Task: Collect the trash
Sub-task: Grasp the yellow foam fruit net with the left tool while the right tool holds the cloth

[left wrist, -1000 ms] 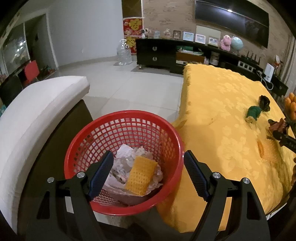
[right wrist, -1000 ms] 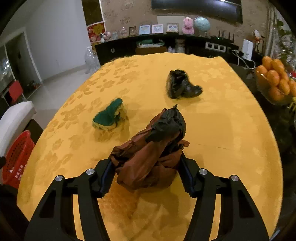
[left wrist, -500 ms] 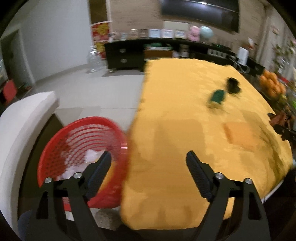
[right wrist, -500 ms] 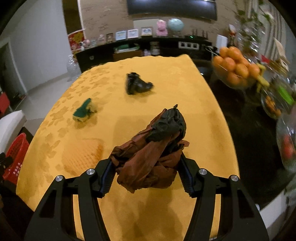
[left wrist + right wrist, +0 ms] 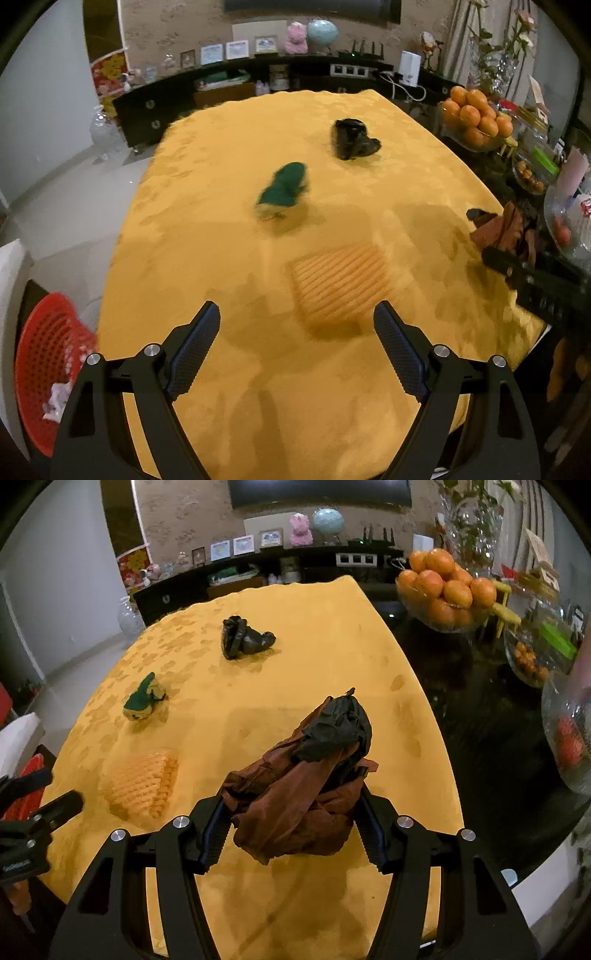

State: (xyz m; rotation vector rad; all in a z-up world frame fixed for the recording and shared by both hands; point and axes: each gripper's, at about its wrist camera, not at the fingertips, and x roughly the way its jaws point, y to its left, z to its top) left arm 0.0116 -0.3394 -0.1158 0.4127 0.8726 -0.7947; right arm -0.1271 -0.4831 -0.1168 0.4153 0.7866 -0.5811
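My left gripper [image 5: 297, 308] hangs open over the yellow tablecloth [image 5: 221, 229], nothing between its fingers. Just beyond its tips lies an orange ridged pad [image 5: 340, 284]. Farther back are a green crumpled piece [image 5: 284, 184] and a black crumpled bag [image 5: 352, 138]. The red basket [image 5: 48, 373] with white trash stands on the floor at the lower left. My right gripper [image 5: 291, 801] is shut on a brown and black crumpled wad [image 5: 303, 775], held above the table's right side. From there the orange pad [image 5: 142, 784], the green piece [image 5: 142, 698] and the black bag [image 5: 243, 637] show.
A glass bowl of oranges [image 5: 443, 587] and other glass dishes [image 5: 569, 738] crowd the dark table part on the right. A white sofa arm [image 5: 7, 266] flanks the basket. A dark sideboard [image 5: 166, 107] runs along the back wall.
My left gripper swung right, from above the red basket to over the table near the orange pad. The right gripper shifted right at first, still holding the wad, then stayed put.
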